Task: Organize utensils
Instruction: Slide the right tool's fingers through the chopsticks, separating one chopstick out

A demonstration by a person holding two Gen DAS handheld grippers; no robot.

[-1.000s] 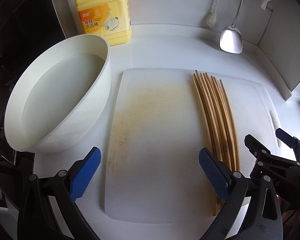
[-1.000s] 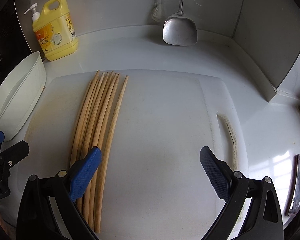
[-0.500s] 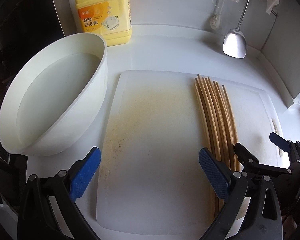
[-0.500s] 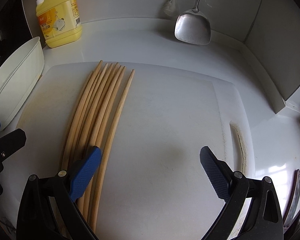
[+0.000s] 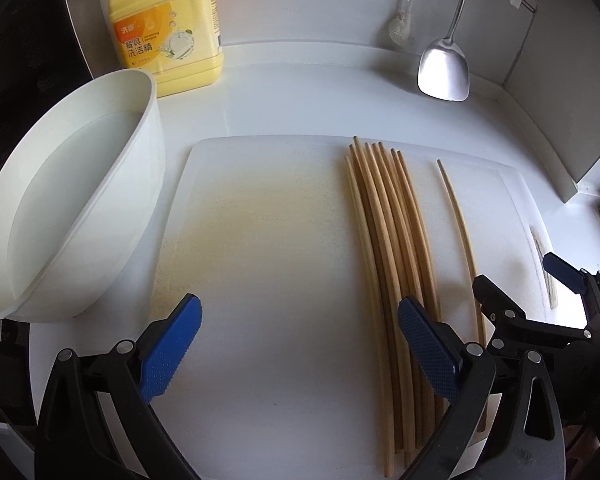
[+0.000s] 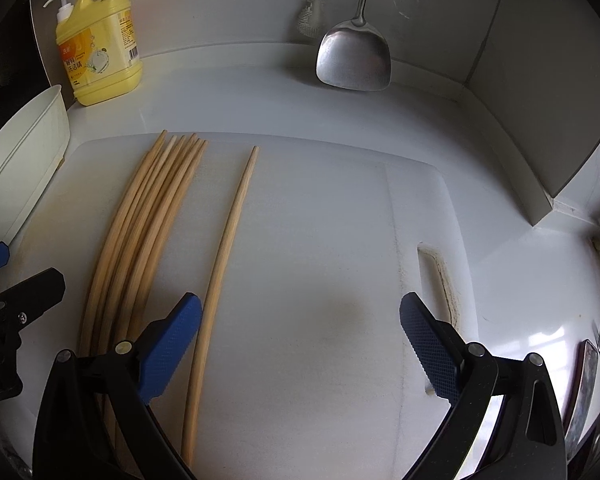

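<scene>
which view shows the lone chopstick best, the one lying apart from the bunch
The right wrist view: the single chopstick runs nearly whole down the cutting board, clear of the bundle. In the left wrist view it lies thin toward the edge, its near end hidden behind the left gripper.

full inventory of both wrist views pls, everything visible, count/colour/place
chopstick bundle: several, exact count unclear, light wood, left part of the board in the right wrist view
single chopstick: 1, light wood, apart from the bundle, on its right
cutting board: 1, white, stained yellowish, on the counter
basin: 1, white, left of the board
detergent bottle: 1, yellow, pump top, by the back wall
spatula: 1, metal, hanging at the back wall
brush: 1, pale, hanging left of the spatula
counter: 1, white
left gripper: 1, black with blue pads, open
right gripper: 1, same, open
</scene>
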